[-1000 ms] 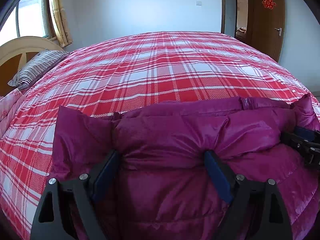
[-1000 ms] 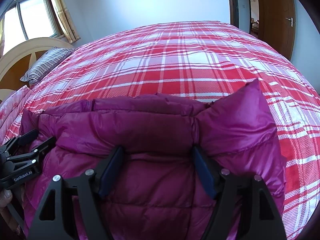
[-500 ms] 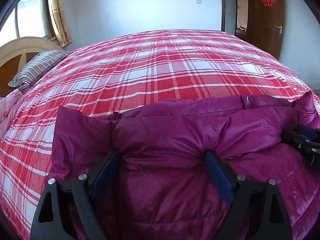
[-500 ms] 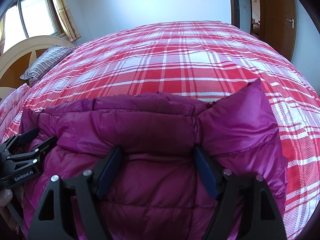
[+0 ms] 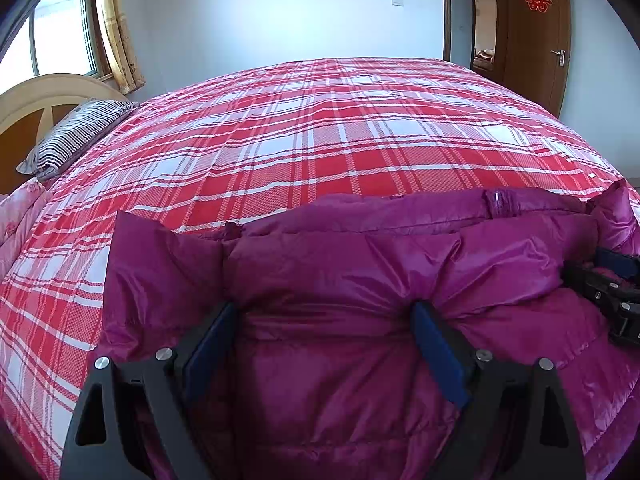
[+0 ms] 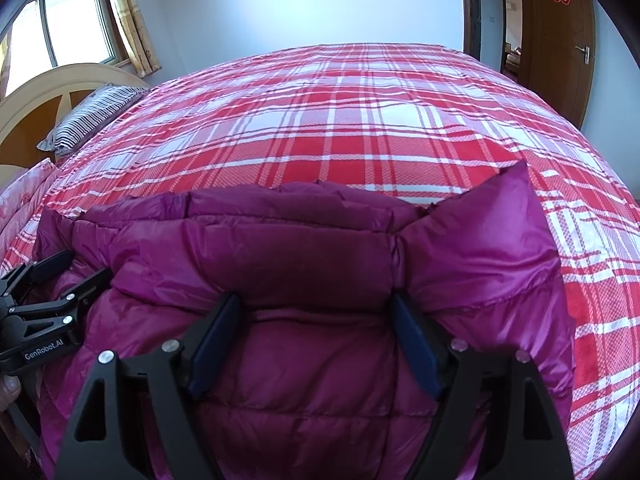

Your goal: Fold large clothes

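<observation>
Magenta quilted puffer jacket bulges between both my wide-spread jaws, left gripper and right gripper, over red plaid bedspread.

The left gripper is showing matte black, angular finger arms with triangular cut-outs, each carrying two round silver screw heads, and dark blue pads are lining the inner faces. The right gripper is wearing the same black frame, silver screws and blue pads. Seen from the right wrist view, the left gripper's side is bearing white "GenRobot.AI" lettering.
</observation>
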Demonstrator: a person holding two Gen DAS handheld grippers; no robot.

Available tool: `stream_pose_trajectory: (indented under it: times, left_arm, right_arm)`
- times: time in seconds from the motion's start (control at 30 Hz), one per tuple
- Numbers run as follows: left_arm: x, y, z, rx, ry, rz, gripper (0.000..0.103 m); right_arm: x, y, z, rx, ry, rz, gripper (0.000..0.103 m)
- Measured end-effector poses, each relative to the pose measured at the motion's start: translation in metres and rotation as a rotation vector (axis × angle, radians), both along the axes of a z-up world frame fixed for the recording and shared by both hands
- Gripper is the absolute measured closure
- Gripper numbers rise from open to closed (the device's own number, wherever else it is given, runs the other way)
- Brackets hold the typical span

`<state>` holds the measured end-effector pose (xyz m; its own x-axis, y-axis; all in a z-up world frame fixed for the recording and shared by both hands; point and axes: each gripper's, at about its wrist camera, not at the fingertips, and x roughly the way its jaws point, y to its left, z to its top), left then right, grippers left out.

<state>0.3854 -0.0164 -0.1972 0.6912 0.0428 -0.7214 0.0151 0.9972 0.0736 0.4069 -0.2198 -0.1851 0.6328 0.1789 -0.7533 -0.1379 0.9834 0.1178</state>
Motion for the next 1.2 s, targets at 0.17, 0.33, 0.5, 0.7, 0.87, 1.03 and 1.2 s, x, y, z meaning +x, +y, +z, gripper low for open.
stream_pose_trajectory:
  times: [0.17, 0.33, 0.5, 0.7, 0.87, 1.03, 1.2]
  left_arm:
    - [0.000, 0.000, -0.001, 0.005, 0.002, 0.002, 0.012]
    - [0.002, -0.002, -0.002, 0.016, 0.010, 0.005, 0.012]
    - [0.004, -0.004, -0.003, 0.023, 0.015, 0.007, 0.011]
    - [0.004, -0.004, -0.004, 0.026, 0.018, 0.009, 0.011]
    - [0.005, -0.003, -0.005, 0.027, 0.020, 0.011, 0.010]
    - [0.006, -0.003, -0.006, 0.029, 0.026, 0.015, 0.009]
    - [0.006, -0.003, -0.006, 0.033, 0.028, 0.016, 0.008]
  right_arm:
    - [0.000, 0.002, 0.000, -0.011, -0.001, -0.001, 0.022]
    - [0.000, 0.003, -0.001, -0.024, -0.001, 0.000, 0.022]
    - [0.000, 0.004, -0.001, -0.035, -0.001, 0.000, 0.021]
    - [0.001, 0.006, -0.002, -0.049, -0.001, -0.001, 0.020]
    - [0.001, 0.007, -0.002, -0.057, -0.002, -0.001, 0.020]
    - [0.001, 0.009, -0.003, -0.068, 0.000, -0.001, 0.020]
    - [0.002, 0.010, -0.003, -0.082, 0.003, 0.000, 0.019]
